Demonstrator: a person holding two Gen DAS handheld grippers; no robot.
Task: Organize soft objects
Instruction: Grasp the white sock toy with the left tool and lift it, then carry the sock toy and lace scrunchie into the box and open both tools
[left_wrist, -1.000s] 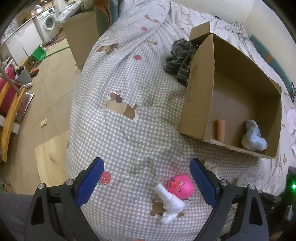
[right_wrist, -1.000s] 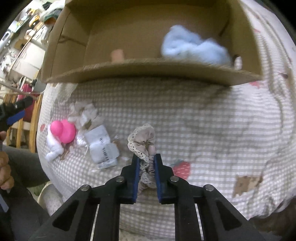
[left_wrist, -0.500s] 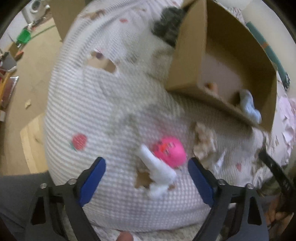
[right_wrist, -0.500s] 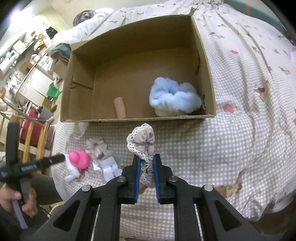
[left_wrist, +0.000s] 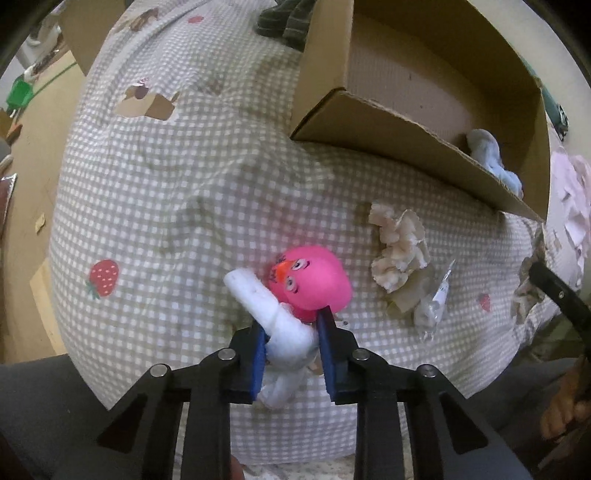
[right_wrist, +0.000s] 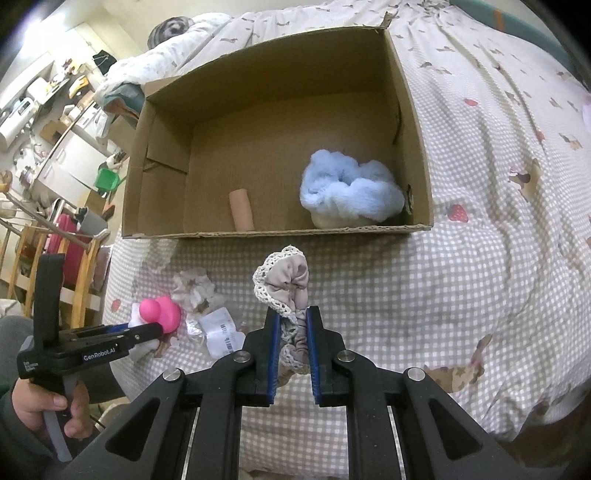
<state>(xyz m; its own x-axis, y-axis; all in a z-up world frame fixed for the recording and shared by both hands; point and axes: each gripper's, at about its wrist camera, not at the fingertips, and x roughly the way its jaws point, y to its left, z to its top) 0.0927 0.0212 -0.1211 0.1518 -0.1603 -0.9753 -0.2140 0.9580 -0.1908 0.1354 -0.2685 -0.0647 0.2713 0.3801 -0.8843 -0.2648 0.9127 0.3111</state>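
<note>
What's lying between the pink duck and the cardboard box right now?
In the left wrist view, a crumpled beige scrunchie lies on the checked bedcover between the pink duck and the cardboard box.

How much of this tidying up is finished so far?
Partly done. The blue fluffy cloth already lies in the cardboard box. In hand: the right gripper clamps a lace-edged scrunchie, and the left gripper clamps a white cloth beside the pink duck. A beige scrunchie lies loose.
</note>
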